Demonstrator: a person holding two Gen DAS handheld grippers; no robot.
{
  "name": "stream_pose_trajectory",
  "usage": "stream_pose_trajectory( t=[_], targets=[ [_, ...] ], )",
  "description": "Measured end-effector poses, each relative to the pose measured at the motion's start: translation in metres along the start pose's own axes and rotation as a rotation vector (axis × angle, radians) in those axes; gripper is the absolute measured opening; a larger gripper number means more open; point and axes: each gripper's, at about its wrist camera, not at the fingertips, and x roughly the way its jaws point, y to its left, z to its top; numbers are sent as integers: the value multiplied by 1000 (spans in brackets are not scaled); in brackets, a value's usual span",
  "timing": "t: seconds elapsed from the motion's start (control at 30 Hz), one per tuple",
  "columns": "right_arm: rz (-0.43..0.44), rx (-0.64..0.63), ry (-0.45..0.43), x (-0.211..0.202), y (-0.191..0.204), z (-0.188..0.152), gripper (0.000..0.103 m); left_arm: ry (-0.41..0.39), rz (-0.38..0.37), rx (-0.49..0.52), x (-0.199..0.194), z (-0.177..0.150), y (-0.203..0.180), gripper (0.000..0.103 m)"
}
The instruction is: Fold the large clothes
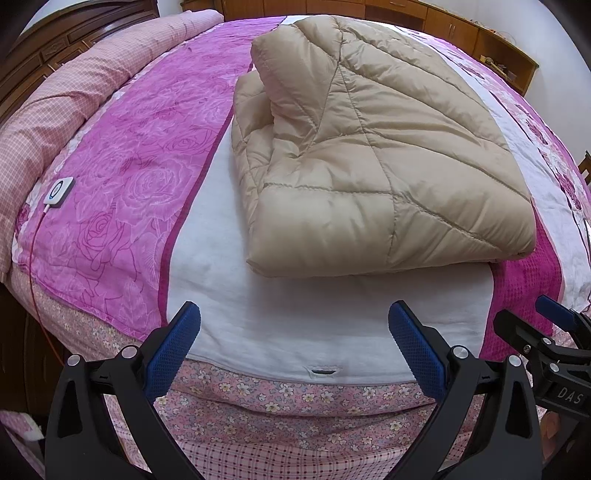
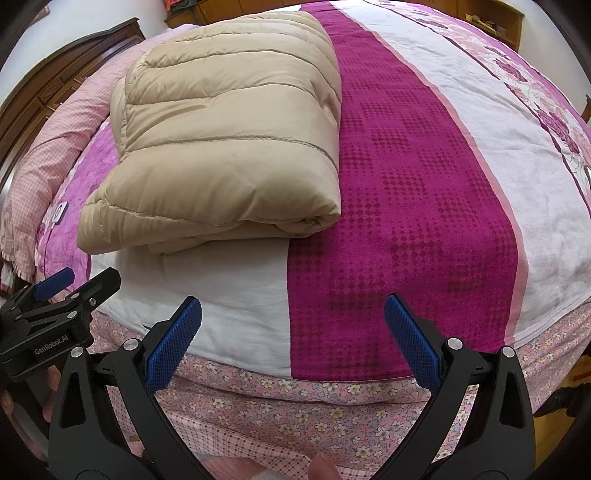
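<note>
A beige quilted down coat point(image 1: 369, 147) lies folded into a thick rectangular bundle on the bed; it also shows in the right wrist view point(image 2: 229, 147). My left gripper point(image 1: 295, 317) is open and empty, held over the bed's near edge, short of the bundle. My right gripper point(image 2: 293, 314) is open and empty, also at the near edge, to the right of the bundle. In the left wrist view the right gripper point(image 1: 535, 325) shows at the right edge. In the right wrist view the left gripper point(image 2: 74, 288) shows at the left edge.
The bed point(image 1: 295, 332) has a pink, white and magenta cover point(image 2: 406, 184). A rolled pink checked quilt point(image 1: 74, 99) lies along the left side. A small white device point(image 1: 59, 190) with a red cable lies on the cover at left. Wooden cabinets point(image 1: 480, 33) stand behind.
</note>
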Motion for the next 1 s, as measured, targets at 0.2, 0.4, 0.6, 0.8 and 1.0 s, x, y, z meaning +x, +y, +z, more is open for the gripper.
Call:
stream_pose_trajectory(
  t=[0.2, 0.4, 0.6, 0.8, 1.0],
  targets=[
    [-1, -4, -1, -1, 2, 0, 98, 1, 0, 0, 0, 0, 0, 97],
    [-1, -3, 0, -1, 2, 0, 98, 4, 0, -3, 1, -1, 0, 97],
    [-2, -2, -1, -1, 2, 0, 98, 5, -1, -4, 2, -1, 0, 97],
    [-9, -5, 5, 0, 3, 0, 98, 12, 0, -7, 3, -2, 2, 97],
    [-17, -10, 11, 2, 1, 1, 98, 19, -5, -7, 5, -1, 2, 97]
  ],
)
